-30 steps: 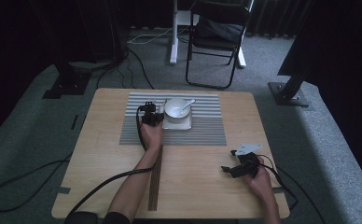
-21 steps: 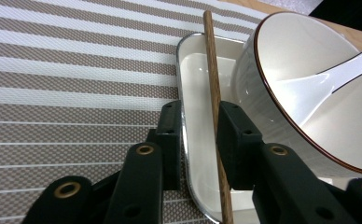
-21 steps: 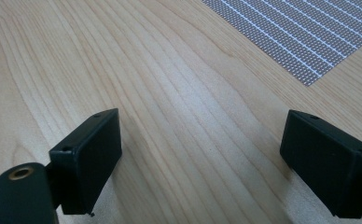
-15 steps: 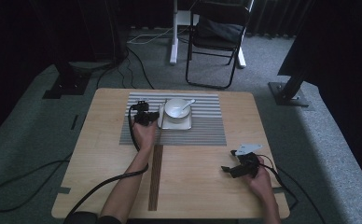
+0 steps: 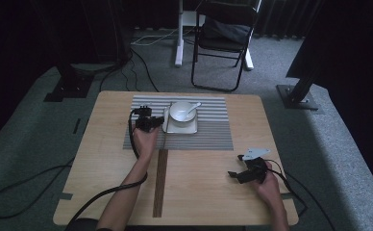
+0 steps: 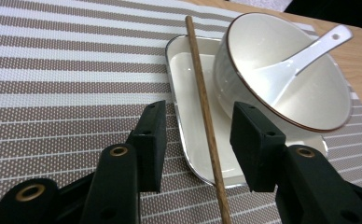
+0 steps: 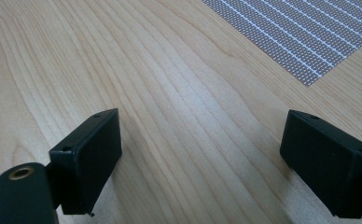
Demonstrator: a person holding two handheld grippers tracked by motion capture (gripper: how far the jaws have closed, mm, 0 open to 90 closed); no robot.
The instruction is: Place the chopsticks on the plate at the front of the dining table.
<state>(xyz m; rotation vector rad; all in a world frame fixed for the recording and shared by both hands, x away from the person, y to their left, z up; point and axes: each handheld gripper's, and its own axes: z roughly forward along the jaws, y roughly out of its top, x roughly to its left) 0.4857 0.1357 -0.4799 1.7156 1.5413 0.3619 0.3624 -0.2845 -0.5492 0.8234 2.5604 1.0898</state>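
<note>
Chopstick [image 6: 206, 112] released: left gripper [image 6: 198, 140] has drawn back toward the placemat's [image 5: 213, 137] left side since a second ago, jaws just opened, the stick lying loose between them across the white tray's [image 6: 181, 70] left rim, beside the bowl [image 6: 281, 79] and spoon [image 6: 291, 58]. Right gripper [image 5: 237, 174] unmoved near the table's [image 5: 103, 159] right front corner, jaws wide and empty over bare wood.

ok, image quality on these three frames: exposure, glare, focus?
High view: dim, room edges near black, table still readable. Left gripper view: bright and sharp on the chopstick, soft sheen inside the bowl, nothing blown out. Right gripper view: even light, wood grain crisp, near jaws slightly soft.
</note>
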